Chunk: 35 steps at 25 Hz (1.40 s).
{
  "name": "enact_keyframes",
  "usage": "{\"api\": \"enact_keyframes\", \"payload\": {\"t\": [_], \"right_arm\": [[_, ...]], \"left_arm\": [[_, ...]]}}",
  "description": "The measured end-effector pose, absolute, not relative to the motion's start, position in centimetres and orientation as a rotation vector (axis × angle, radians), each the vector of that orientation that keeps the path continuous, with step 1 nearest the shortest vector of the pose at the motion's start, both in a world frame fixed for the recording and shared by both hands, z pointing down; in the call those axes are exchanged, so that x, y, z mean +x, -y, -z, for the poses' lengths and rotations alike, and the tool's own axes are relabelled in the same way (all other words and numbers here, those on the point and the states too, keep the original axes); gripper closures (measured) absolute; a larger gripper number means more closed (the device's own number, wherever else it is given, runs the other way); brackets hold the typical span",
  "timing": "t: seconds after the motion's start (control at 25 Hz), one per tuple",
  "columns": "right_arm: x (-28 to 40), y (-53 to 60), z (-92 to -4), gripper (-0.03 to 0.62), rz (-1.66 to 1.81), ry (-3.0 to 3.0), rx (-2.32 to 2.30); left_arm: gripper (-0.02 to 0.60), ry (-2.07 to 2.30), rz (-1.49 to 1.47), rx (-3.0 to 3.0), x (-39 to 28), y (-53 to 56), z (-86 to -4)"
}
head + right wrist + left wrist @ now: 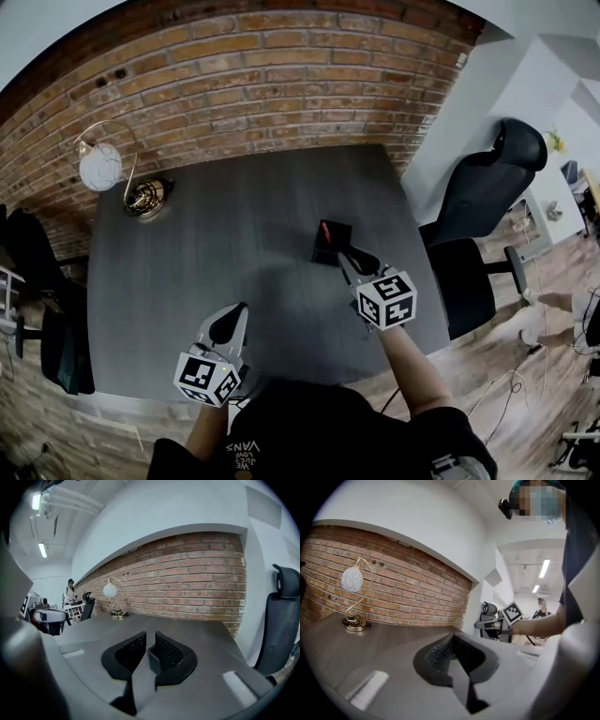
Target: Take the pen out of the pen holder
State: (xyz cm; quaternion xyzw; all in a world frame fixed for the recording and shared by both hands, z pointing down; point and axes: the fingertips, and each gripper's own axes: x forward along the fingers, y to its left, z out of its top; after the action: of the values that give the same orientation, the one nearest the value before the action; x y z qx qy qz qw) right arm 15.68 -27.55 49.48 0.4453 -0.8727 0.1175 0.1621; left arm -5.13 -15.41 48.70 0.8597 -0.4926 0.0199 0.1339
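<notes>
A small black pen holder (330, 246) stands on the dark grey table (234, 234), right of its middle. A red pen (324, 229) sticks up out of it. My right gripper (344, 256) has its tips just right of the holder and near its rim. Its jaws are open by a narrow slit, with nothing held. In the right gripper view (146, 637) the black holder (153, 661) shows low between the jaws, and the pen is hidden. My left gripper (236, 315) hovers near the table's front edge, shut and empty, and the left gripper view (452, 639) shows the same.
A white globe lamp (100, 167) on a brass base (147, 197) stands at the table's far left corner, against the brick wall (281, 84). A black office chair (487, 216) is beside the table's right edge. The left gripper view catches the right gripper's marker cube (512, 612).
</notes>
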Motion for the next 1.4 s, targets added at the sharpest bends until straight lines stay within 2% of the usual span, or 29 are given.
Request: {"api": "enact_keyframes", "payload": {"t": [0.24, 1.4], "right_arm": [[14.6, 30.7, -52.6, 0.517, -0.333, 2.372, 1.166], [14.1, 37.0, -61.9, 0.517, -0.419, 1.879, 0.897]], "left_arm": [[0.529, 1.499, -0.048, 2.440, -6.9, 15.3, -49.0], [0.529, 1.575, 0.018, 2.302, -12.1, 15.6, -51.8]]}}
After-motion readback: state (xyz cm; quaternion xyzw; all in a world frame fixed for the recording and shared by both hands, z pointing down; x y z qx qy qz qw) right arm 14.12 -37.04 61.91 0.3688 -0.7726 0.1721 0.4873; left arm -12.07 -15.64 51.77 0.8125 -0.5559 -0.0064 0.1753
